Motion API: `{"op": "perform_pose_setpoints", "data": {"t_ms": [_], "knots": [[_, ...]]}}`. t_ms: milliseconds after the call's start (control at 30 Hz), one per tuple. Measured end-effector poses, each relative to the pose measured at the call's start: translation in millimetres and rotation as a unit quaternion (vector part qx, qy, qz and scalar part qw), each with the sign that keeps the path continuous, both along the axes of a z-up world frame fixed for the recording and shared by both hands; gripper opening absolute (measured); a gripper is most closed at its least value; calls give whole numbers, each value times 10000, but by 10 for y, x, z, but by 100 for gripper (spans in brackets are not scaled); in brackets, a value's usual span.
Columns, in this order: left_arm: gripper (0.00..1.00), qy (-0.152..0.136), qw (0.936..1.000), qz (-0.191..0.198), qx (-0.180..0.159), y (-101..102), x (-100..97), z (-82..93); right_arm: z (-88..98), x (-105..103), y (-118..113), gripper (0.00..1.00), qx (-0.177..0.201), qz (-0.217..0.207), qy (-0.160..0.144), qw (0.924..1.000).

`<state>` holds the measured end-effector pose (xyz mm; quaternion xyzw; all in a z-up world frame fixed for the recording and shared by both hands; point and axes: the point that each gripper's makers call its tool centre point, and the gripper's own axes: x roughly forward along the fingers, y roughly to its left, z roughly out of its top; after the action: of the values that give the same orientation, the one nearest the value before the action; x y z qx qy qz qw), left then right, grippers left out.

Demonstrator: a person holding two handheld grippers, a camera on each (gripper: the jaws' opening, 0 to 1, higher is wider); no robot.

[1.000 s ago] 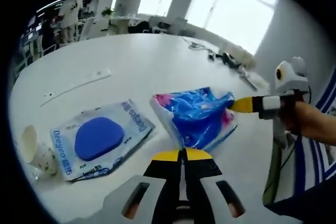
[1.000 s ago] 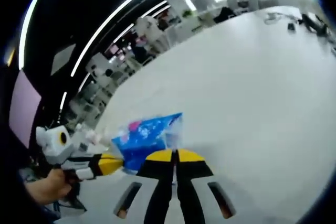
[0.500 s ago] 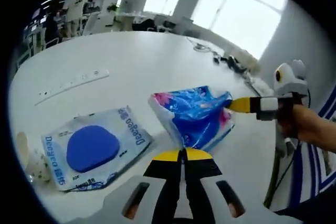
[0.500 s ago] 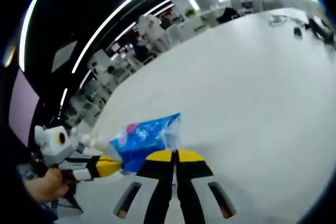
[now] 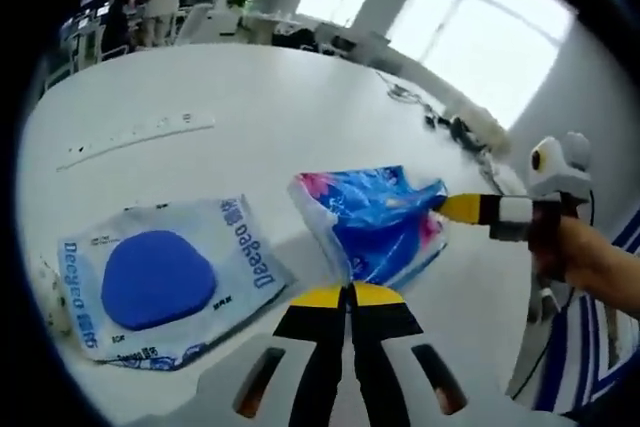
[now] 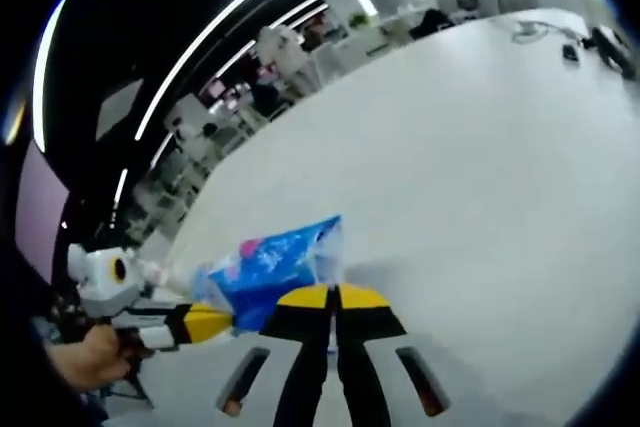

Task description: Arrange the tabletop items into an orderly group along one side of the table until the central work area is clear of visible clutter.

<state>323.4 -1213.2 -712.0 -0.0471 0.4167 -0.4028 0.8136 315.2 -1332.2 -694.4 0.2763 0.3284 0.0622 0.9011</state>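
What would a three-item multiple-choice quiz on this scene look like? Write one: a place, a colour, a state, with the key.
1. Seen in the left gripper view, where does the wet wipes pack lie relative to the blue tissue pack?
A. To its left, on the table
B. On top of it
C. Far behind it, by the window

2. What colour is the rounded flap on the wet wipes pack?
A. Red
B. Blue
C. Green

3. How is the blue tissue pack held?
A. It lies free and no tool touches it
B. The left tool alone pinches it
C. The left tool and the right tool each pinch an end

Key: 1 A, it lies flat on the white table left of the tissue pack. 2 B, the flap is solid blue. 3 C, shut yellow tips meet the pack at both ends.
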Motion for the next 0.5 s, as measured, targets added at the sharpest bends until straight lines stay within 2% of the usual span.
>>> {"op": "perform_pose_setpoints", "data": {"t_ms": [167,233,500], "knots": [[0,-63,9999,129,-11,-26,59,-8,-56,88,-49,0,33,-7,-7,10000],[0,123,9995,269,-118,-54,78,-46,-80,116,-80,0,44,-16,7,10000],[0,137,9981,589,-142,-113,168,-108,-161,225,-146,0,49,15,6,10000]]}}
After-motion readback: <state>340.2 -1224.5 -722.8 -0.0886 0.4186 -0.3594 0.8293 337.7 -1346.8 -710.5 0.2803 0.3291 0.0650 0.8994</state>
